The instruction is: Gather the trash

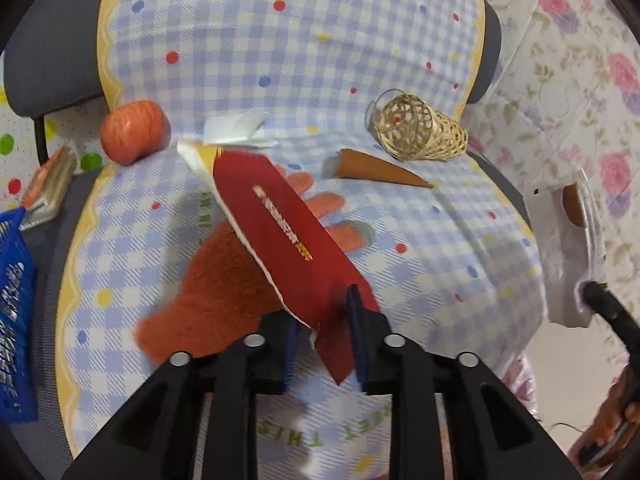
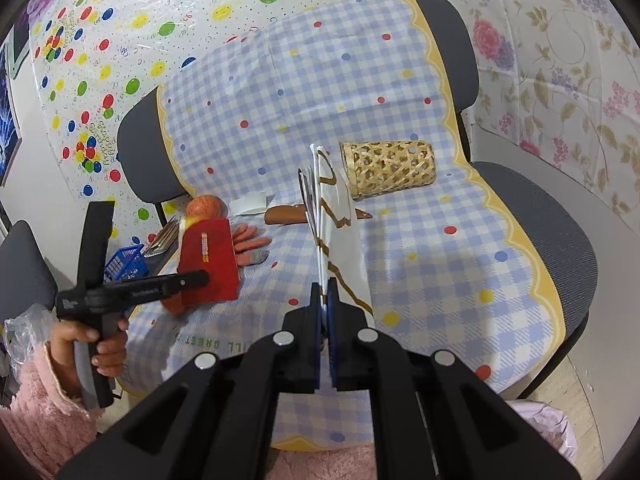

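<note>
A flat red packet with a white edge slants between the jaws of my left gripper. The jaws stand wider than the thin packet, and the pads do not press it. The packet hangs over an orange glove lying on the checked cloth. My right gripper is shut on a white bag with brown lines, held upright above the seat. The left wrist view shows that bag at the right edge. In the right wrist view, the left gripper sits with the red packet at its tip, held by a hand in a pink sleeve.
An apple, white paper, a brown cone and a woven bamboo basket lie toward the chair's back. A blue plastic basket stands left of the seat. The chair's grey edge shows at right.
</note>
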Demonstrator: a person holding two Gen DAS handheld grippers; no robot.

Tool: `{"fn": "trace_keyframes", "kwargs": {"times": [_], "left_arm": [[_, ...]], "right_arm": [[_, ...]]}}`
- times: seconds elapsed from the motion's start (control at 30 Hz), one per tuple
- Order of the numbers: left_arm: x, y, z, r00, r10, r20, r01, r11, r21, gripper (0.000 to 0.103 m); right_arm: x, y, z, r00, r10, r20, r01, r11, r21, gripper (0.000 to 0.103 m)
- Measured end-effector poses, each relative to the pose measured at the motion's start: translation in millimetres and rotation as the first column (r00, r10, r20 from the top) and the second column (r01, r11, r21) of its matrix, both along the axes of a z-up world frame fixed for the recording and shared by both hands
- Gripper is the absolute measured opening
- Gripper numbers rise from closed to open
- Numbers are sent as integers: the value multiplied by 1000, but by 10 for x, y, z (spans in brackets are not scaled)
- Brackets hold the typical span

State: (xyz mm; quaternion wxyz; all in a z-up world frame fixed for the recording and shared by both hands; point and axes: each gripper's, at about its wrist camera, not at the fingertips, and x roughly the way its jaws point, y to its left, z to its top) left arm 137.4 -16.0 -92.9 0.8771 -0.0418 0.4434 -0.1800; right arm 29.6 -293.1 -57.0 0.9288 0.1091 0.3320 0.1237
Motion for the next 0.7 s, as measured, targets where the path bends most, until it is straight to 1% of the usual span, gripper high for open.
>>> {"fn": "trace_keyframes", "kwargs": {"times": [0.03, 0.07, 0.1, 0.13, 0.17, 0.2, 0.3, 0.33, 0.4, 0.43, 0.47, 0.53, 0.57, 0.6, 0.63, 0.7], "left_arm": [[-11, 6, 18, 1000, 10, 24, -10, 1000, 8, 35], [-10, 26, 27, 999, 14, 32, -15, 1000, 6, 45], [-7, 46, 43, 999, 20, 25, -20, 1000, -2, 49], [-1, 70, 52, 1000, 27, 6, -27, 999, -17, 56], [-15, 123, 55, 999, 33, -23, -34, 998, -58, 57], [-29, 166, 56, 999, 34, -37, -37, 996, -81, 57], [-123, 245, 11, 996, 54, -65, -62, 989, -131, 54], [-149, 264, -25, 995, 54, -81, -67, 985, -159, 54], [-164, 215, -75, 995, 51, -90, -66, 982, -177, 51], [-152, 200, -90, 994, 59, -87, -74, 983, -171, 46], [-138, 191, -101, 994, 74, -85, -88, 981, -173, 38], [-115, 208, -99, 991, 95, -96, -112, 973, -202, 29], [-99, 216, -66, 990, 104, -95, -123, 967, -222, 23], [-95, 217, -17, 990, 114, -85, -130, 966, -221, 19], [-96, 226, 18, 990, 120, -73, -133, 967, -216, 10], [-117, 211, 179, 993, 114, -27, -117, 974, -192, 8]], "right_arm": [[6, 3, -3, 1000, 1, -1, -1, 1000, -2, 3], [18, 7, -8, 1000, 3, -4, -3, 1000, -4, 3], [30, 10, -12, 1000, 4, -7, -4, 1000, -5, 3], [37, 9, -14, 1000, 5, -9, -5, 1000, -4, 3], [48, 12, -23, 1000, 6, -13, -6, 1000, -5, 3], [55, 15, -33, 1000, 6, -15, -6, 1000, -6, 3], [77, 22, -63, 1000, 4, -22, -4, 1000, 0, 3], [89, 25, -73, 1000, 4, -25, -4, 1000, 2, 3], [113, 44, -97, 1000, 6, -29, -6, 1000, 6, 3], [122, 58, -103, 999, 7, -31, -6, 1000, 7, 3], [125, 67, -104, 999, 8, -31, -8, 1000, 7, 3], [107, 97, -87, 1000, 12, -25, -12, 1000, -1, 3], [93, 105, -75, 1000, 13, -20, -13, 1000, -7, 3], [69, 112, -58, 1000, 14, -14, -14, 1000, -16, 3], [56, 112, -47, 1000, 13, -11, -13, 1000, -20, 3], [12, 82, -20, 1000, 7, -2, -7, 1000, -20, 3]]}}
